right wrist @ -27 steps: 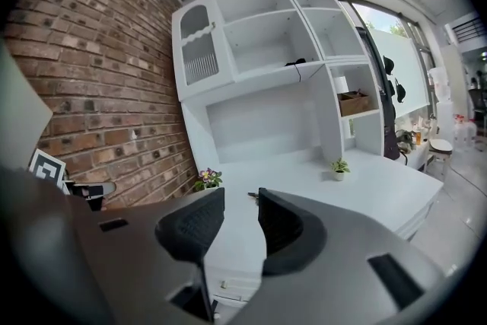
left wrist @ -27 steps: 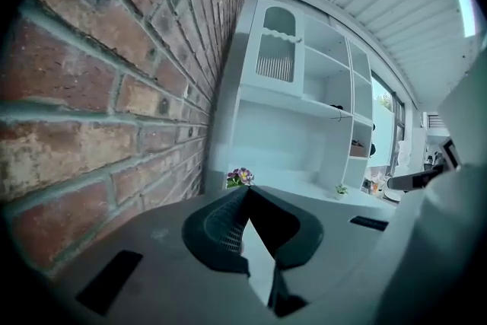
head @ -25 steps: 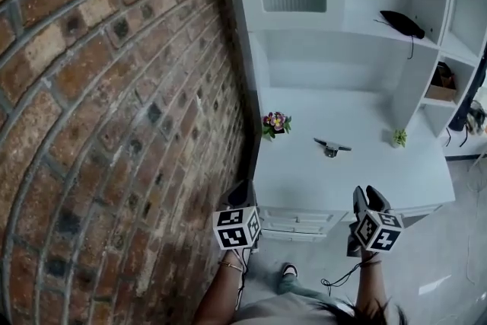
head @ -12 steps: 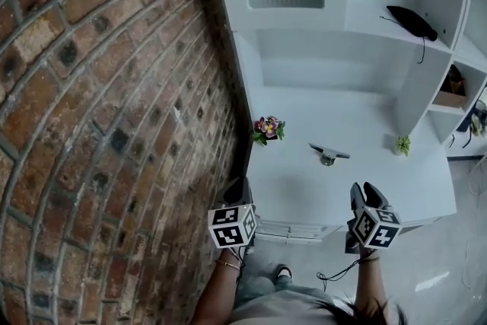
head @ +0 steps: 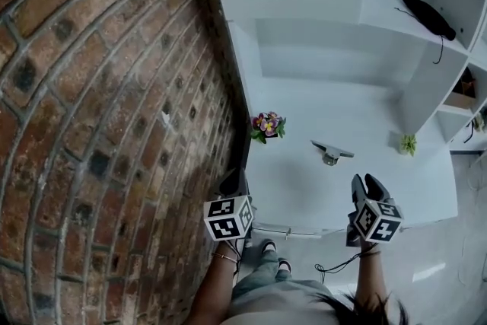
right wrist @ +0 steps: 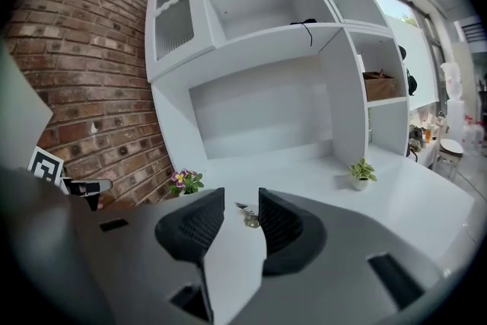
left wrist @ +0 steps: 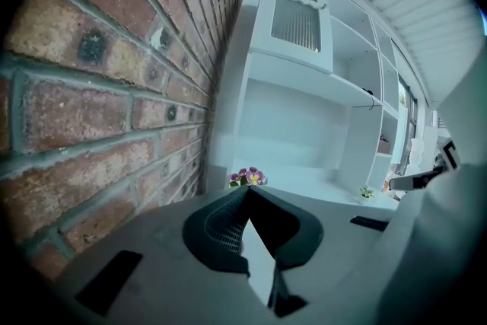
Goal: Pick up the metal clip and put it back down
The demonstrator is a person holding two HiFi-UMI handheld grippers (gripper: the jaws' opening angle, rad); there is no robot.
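Two grippers are hovering at the near edge of the white counter (head: 304, 186), neither touching anything. Pick not yet started.

Right gripper (right wrist: 240, 199) is aiming straight at the metal clip (right wrist: 248, 215). Its jaws are standing narrowly apart with nothing between them, and the clip is showing through the gap but well beyond the tips. Reads as lining up so the reach goes straight in.

Clip is lying flat mid-counter, apart from everything: flower pot (head: 266, 125) off to its left, small green plant (head: 409, 144) off to its right. Open surface all round, so a direct approach from the near side looks unobstructed. Its exact orientation is too small to read.

Left gripper (left wrist: 247, 192) is sitting with jaws closed tip to tip, empty, hanging beside the brick wall (head: 114, 125) at the counter's near left corner. Probably parked there because a one-claw job doesn't need it.

Judgement: right claw is likely needing a wider gap before closing. A thin metal part on a smooth top may skid if a jaw nudges it first.
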